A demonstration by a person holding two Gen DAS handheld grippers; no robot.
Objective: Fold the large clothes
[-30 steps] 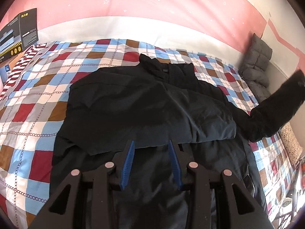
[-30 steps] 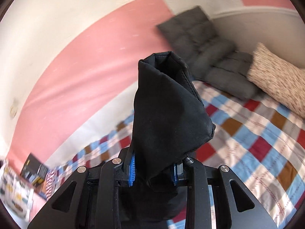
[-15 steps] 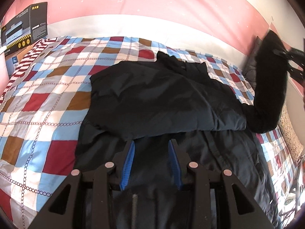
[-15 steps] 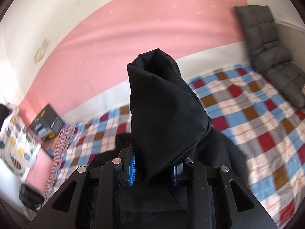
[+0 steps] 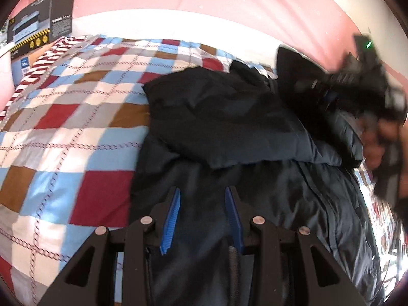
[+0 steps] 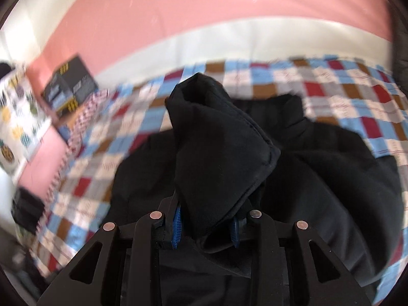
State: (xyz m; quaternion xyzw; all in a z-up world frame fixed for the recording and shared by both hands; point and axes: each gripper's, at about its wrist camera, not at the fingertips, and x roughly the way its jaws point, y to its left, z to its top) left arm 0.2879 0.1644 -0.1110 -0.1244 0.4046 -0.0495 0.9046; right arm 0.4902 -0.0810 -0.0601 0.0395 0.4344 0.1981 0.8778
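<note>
A large black padded jacket (image 5: 229,132) lies spread on a checked bedspread (image 5: 76,117), one sleeve folded across its body. My left gripper (image 5: 202,196) is open and empty, low over the jacket's lower part. My right gripper (image 6: 206,219) is shut on the cuff end of the other sleeve (image 6: 219,153) and holds it up over the jacket's body (image 6: 331,178). In the left wrist view the right gripper (image 5: 357,86) shows blurred at the right, above the jacket's collar side.
A black cardboard box (image 5: 38,33) stands at the bed's far left corner, also seen in the right wrist view (image 6: 68,86). A pink and white wall (image 5: 204,2) runs behind the bed. A black object (image 6: 25,209) sits off the bed's left edge.
My right gripper has swung the held sleeve from the bed's right side leftward and down over the jacket. My left gripper has shifted right along the jacket's lower part, staying open.
</note>
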